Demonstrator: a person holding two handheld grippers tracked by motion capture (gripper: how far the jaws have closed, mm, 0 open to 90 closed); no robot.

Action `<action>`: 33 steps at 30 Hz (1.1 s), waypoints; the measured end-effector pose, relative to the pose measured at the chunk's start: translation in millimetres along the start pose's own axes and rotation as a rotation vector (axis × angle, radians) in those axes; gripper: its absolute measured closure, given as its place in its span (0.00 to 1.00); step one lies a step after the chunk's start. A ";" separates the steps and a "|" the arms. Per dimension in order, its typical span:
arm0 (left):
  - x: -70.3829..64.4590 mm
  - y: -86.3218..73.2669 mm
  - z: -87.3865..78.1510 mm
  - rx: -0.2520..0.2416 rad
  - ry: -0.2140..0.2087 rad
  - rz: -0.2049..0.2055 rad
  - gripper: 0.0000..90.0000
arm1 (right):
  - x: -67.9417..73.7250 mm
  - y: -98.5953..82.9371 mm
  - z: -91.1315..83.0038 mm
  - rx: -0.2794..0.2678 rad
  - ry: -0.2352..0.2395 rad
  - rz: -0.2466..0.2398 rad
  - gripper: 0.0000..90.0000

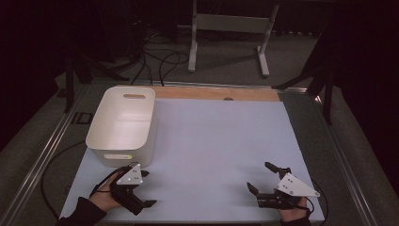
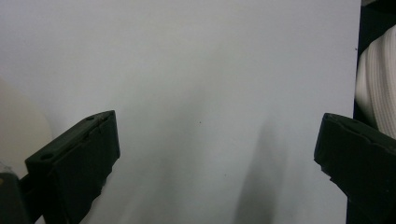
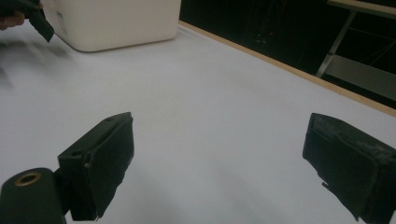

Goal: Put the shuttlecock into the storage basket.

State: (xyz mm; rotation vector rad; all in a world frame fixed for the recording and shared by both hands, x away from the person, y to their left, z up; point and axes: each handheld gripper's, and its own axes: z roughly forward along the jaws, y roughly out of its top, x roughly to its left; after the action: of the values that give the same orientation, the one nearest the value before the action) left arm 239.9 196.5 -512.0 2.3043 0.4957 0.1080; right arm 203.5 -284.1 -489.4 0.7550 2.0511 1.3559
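My left gripper (image 1: 148,188) rests near the table's front left corner, just in front of a white bin (image 1: 123,123). It is open, with nothing between its jaws. In the left gripper view, that gripper (image 2: 217,154) has its jaws wide apart over bare mat, and the bin's (image 2: 14,126) wall shows at the left edge. My right gripper (image 1: 259,176) sits near the front right corner, also open and holding nothing. The right gripper view looks across the mat past that gripper (image 3: 219,158) towards the bin (image 3: 116,23) and the left gripper (image 3: 32,16).
A pale mat (image 1: 221,141) covers the table, with a wooden strip (image 1: 216,93) along the far edge. Beyond the table stand a metal frame (image 1: 226,23) and cables on the floor (image 1: 160,61). Something white and ribbed (image 2: 378,84) shows past the mat's near edge.
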 end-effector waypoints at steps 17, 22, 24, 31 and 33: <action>-3.4 -3.7 1.0 -0.093 0.094 -0.085 0.00 | 0.2 0.2 -0.2 0.000 0.000 -0.002 0.10; -5.6 -6.0 -1.3 -0.138 0.112 -0.105 0.00 | -0.2 0.2 -0.4 -0.002 -0.001 0.001 0.10; -5.3 -6.6 0.4 -0.133 0.119 -0.103 0.00 | 0.0 0.0 0.0 0.000 0.000 0.000 0.10; -4.7 -6.4 2.3 -0.141 0.112 -0.098 0.00 | -0.3 -0.1 0.0 0.001 -0.002 0.002 0.10; -5.1 -6.7 2.9 -0.136 0.108 -0.093 0.00 | 0.0 -0.4 0.7 0.002 0.001 0.003 0.10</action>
State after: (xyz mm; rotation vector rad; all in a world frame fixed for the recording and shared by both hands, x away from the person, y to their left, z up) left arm 233.7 196.8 -518.4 2.1470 0.6311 0.2153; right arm 203.9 -283.7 -490.0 0.7585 2.0534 1.3564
